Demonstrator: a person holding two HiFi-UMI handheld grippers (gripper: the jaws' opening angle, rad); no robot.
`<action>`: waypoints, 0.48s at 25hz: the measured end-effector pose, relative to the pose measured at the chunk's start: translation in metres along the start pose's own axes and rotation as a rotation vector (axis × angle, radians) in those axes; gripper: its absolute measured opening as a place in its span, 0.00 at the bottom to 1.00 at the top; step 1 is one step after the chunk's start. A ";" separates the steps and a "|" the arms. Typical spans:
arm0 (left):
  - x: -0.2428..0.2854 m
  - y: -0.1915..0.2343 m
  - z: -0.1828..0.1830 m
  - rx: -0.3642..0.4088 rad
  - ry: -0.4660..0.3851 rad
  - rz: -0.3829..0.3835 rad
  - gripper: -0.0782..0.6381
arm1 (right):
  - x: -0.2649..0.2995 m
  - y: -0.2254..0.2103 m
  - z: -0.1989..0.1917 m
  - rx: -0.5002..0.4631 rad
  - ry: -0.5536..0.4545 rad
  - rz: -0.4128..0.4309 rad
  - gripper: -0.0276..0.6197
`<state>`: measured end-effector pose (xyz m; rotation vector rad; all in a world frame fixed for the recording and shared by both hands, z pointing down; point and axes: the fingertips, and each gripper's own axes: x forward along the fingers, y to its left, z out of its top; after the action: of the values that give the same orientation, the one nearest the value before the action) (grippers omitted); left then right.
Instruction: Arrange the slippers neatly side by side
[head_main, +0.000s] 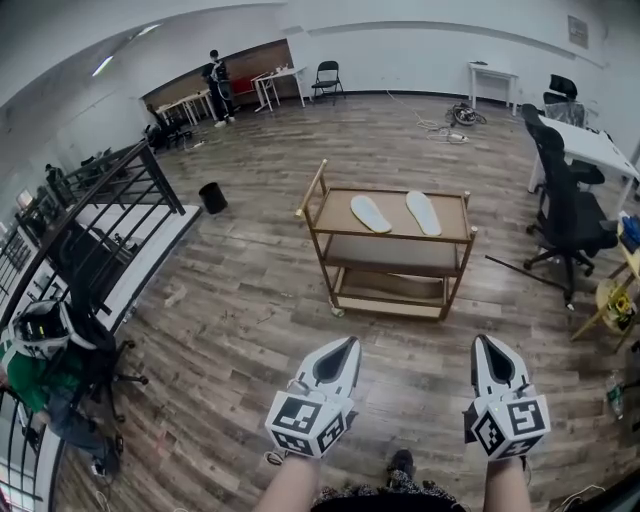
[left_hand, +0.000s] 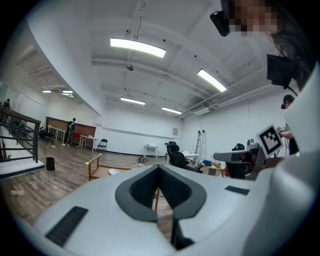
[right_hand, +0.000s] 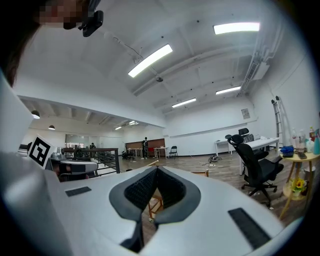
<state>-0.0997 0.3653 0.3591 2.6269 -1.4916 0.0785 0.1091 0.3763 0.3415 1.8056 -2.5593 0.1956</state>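
Two white slippers lie soles up on the top shelf of a wooden cart (head_main: 318, 190) in the middle of the room. The left slipper (head_main: 371, 213) is angled, and the right slipper (head_main: 423, 212) lies about a hand's width from it. My left gripper (head_main: 350, 343) and right gripper (head_main: 481, 340) hover low in the head view, well short of the cart and pointing toward it. Both are shut with nothing between the jaws. In the left gripper view the gripper (left_hand: 158, 167) has the cart (left_hand: 94, 163) beyond it. In the right gripper view the jaws of that gripper (right_hand: 156, 169) meet at their tips.
A black office chair (head_main: 565, 215) and a white desk (head_main: 592, 146) stand to the cart's right. A small yellow table (head_main: 612, 300) is at the right edge. A black bin (head_main: 212, 197) and a black stair railing (head_main: 100, 205) are on the left. A person (head_main: 40, 350) sits at the lower left.
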 end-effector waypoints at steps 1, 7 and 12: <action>0.010 0.003 0.003 -0.002 -0.002 0.012 0.10 | 0.009 -0.007 0.001 0.002 0.002 0.004 0.05; 0.057 0.011 0.003 -0.004 0.014 0.030 0.10 | 0.052 -0.039 0.000 0.011 0.018 0.036 0.05; 0.087 0.028 0.000 -0.016 0.033 0.053 0.10 | 0.085 -0.052 -0.003 0.020 0.036 0.056 0.05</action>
<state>-0.0791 0.2768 0.3703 2.5616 -1.5444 0.1131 0.1289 0.2794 0.3556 1.7215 -2.5945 0.2533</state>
